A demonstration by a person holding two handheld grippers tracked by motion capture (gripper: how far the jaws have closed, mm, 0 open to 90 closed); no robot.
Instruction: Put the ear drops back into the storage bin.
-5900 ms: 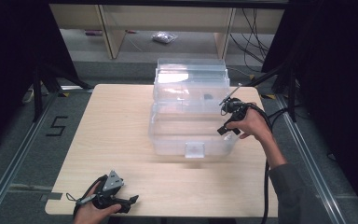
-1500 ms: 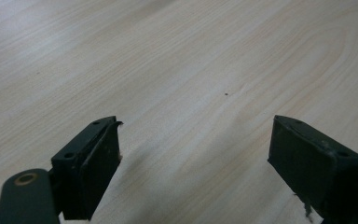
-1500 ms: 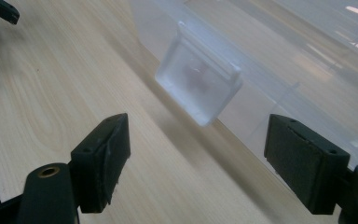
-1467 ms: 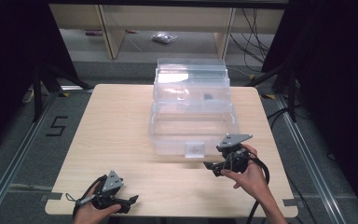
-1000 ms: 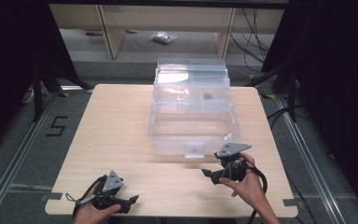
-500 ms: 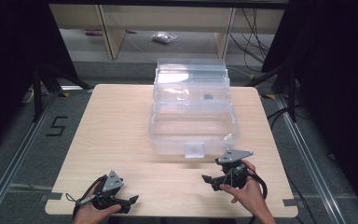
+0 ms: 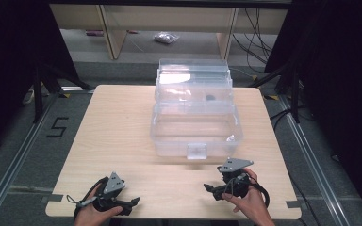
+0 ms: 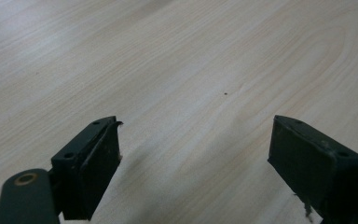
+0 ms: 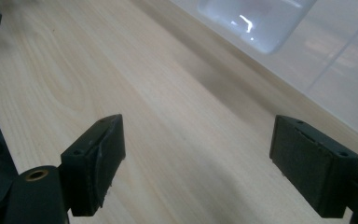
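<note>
Centrally, toward the table's [image 7: 122, 122] far edge, stands the clear plastic box [image 7: 195, 120], its latch tab facing the near edge. Just short of it, by the near right corner, the right gripper [image 7: 212, 188] has just been opening its jaws, now wide and empty. At the near left corner the left gripper [image 7: 133, 202] rests, jaws wide, empty. Floor tape beside the table reads "5" [image 7: 58, 127].

A clear box [image 7: 195, 127] stands on the table [image 7: 122, 122], right of centre toward its far edge, with a small dark item [image 7: 210, 98] inside its rear part. The left gripper [image 7: 122, 203] rests near the front left edge. The right gripper [image 7: 217, 189] sits near the front edge, just before the box's front right corner.
</note>
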